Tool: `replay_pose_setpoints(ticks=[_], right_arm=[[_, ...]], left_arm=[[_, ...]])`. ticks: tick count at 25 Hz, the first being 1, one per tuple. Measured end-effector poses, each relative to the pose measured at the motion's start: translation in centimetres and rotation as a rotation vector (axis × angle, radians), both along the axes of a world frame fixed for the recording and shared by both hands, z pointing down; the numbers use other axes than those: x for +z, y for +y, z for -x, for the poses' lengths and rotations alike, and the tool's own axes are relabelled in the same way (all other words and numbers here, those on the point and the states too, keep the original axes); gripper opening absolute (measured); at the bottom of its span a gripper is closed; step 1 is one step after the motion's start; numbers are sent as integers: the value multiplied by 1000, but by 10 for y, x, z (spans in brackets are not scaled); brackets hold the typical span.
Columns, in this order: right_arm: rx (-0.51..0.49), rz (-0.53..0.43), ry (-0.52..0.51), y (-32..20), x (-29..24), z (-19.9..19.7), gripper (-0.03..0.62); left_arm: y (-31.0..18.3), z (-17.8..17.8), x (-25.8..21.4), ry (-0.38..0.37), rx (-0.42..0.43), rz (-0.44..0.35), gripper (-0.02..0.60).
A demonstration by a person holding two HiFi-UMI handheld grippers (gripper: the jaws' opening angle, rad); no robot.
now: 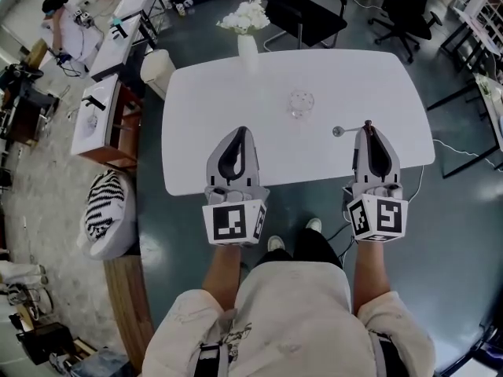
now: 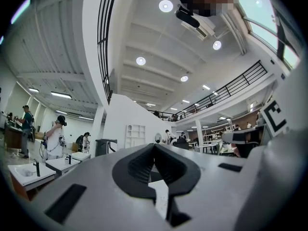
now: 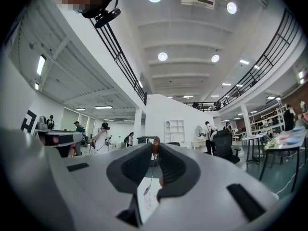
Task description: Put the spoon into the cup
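A clear glass cup [image 1: 301, 103] stands upright near the middle of the white table [image 1: 204, 108]. My right gripper [image 1: 368, 128] hovers over the table's near right part, shut on the spoon [image 1: 350, 129]. The spoon's bowl sticks out to the left, its brown handle end pinched at the tips. In the right gripper view the handle end [image 3: 155, 147] shows between the closed jaws of the right gripper [image 3: 155, 152]. My left gripper [image 1: 240, 132] is over the near left part, jaws together and empty; its tips [image 2: 154, 147] meet in the left gripper view. The cup lies beyond and between both grippers.
A white vase of white flowers [image 1: 246, 23] stands at the table's far edge. Black office chairs [image 1: 302, 6] sit behind the table. Small white side tables [image 1: 98, 116] and a striped cushion [image 1: 108, 210] are to the left on the floor.
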State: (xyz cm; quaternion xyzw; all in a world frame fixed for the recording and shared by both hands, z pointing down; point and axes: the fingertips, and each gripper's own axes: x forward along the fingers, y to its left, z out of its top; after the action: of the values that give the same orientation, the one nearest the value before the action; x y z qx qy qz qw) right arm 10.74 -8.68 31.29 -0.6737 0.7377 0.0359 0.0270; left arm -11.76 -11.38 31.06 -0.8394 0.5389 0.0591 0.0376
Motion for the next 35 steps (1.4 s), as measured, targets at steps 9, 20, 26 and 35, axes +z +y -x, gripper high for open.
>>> replay_pose_setpoints(ticks=[9,20,26,35], right_arm=[[-37,17,-37,-78,12,-40,28],[-144,16,-84,-188,10,-105,28],[-203,40,-96,-226,24,-110,28],[-195,68,-75,-258,31,-79,28]], left_arm=[[-68,-43,5,-18,-27,9,5],[-158,-111,-6,-32,-128,-4,5],[-189,-120,3,-31,-163,0,5],[-229,-96,9,-40,-127,5,5]])
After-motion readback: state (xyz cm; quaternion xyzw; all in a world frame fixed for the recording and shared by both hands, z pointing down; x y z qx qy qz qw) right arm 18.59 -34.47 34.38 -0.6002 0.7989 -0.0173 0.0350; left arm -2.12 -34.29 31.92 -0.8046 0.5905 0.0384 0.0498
